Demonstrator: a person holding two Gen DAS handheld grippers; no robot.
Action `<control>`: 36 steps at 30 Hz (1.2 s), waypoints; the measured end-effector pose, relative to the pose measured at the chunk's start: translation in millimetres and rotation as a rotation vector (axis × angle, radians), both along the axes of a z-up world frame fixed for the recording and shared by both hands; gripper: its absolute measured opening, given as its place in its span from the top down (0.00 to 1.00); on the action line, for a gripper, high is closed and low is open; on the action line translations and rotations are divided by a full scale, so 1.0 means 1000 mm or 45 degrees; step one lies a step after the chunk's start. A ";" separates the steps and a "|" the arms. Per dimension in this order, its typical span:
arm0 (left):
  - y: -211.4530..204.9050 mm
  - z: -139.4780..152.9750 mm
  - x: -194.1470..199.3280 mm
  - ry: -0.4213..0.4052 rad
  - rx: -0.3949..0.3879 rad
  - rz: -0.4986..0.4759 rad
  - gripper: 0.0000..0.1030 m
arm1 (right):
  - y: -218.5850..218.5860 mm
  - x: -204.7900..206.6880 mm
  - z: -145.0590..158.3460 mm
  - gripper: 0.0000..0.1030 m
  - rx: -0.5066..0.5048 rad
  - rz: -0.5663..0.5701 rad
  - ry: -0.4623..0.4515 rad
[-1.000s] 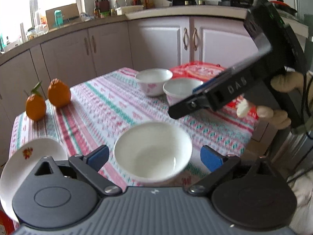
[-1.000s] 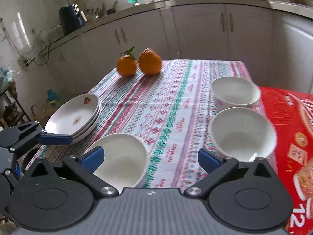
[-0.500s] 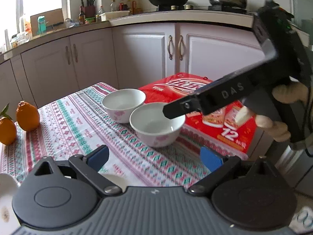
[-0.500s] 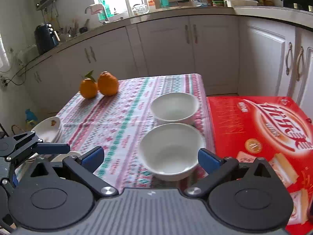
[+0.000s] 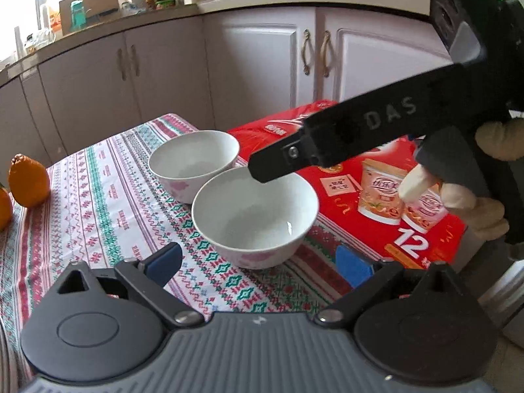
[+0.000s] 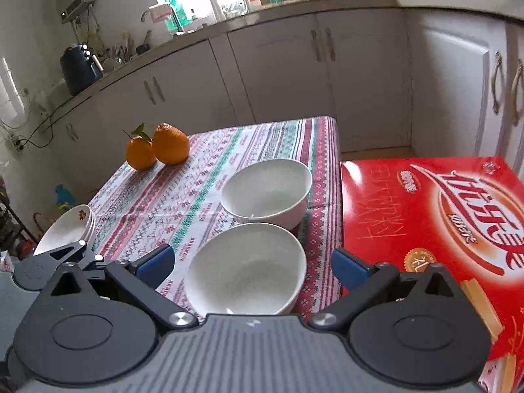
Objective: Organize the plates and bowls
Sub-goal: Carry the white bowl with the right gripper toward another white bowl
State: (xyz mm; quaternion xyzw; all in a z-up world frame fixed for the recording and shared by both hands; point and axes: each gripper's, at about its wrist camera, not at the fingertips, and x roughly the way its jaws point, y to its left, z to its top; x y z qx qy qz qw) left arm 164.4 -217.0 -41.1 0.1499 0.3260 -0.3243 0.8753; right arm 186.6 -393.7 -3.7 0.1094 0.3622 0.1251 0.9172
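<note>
Table point(image 6: 196, 177) with the striped cloth fills the middle of both views, cabinets point(image 6: 278, 75) curving round behind it across the top. Red box point(image 6: 425, 216) takes up the whole right side of my right view and sits right of centre in the left one, up against the cloth edge.

Two white bowls sit side by side, touching or as good as. The near bowl point(image 6: 245, 271) is bottom centre in the right view, right in front of my right gripper point(image 6: 252, 262), whose fingers are spread wide, one either side of it, nothing clamped. The far bowl point(image 6: 267, 193) is just above it in frame, close to the box. In the left view the same pair sits dead centre, near bowl just ahead of my left gripper point(image 5: 258, 260), which is also wide open and empty.

My right gripper's black body cuts across the upper right of the left view, its tip hanging over the near bowl's rim, gloved hand point(image 5: 458, 183) on the handle at the right edge.

Stack of plates point(image 6: 68, 229) is at the left edge of the right view, at the table's edge. Two oranges point(image 6: 157, 150) sit touching, left of centre, at the far side of the cloth.
</note>
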 end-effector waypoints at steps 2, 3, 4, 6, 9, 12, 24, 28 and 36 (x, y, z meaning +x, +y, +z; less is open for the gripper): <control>-0.004 -0.004 0.004 0.002 0.016 0.022 0.04 | -0.001 0.007 -0.006 0.00 0.006 0.031 0.019; -0.006 -0.007 0.007 0.011 0.022 0.034 0.05 | -0.002 0.010 -0.008 0.01 0.012 0.045 0.028; -0.007 -0.009 0.010 0.022 0.024 0.044 0.05 | -0.002 0.014 -0.011 0.01 0.019 0.060 0.038; -0.009 -0.013 0.016 0.056 0.027 0.063 0.06 | -0.001 0.022 -0.017 0.02 0.028 0.091 0.053; -0.013 -0.017 0.021 0.067 0.034 0.075 0.08 | -0.001 0.032 -0.023 0.07 0.037 0.122 0.069; -0.018 -0.018 0.021 0.056 0.041 0.062 0.10 | -0.003 0.041 -0.028 0.14 0.049 0.142 0.088; -0.027 -0.025 0.021 0.018 0.075 0.048 0.21 | -0.002 0.055 -0.038 0.37 0.072 0.173 0.136; -0.026 -0.025 0.023 0.031 0.050 0.050 0.21 | -0.001 0.055 -0.037 0.37 0.067 0.177 0.139; -0.021 -0.024 0.026 0.060 0.009 0.048 0.21 | -0.002 0.056 -0.037 0.37 0.082 0.183 0.156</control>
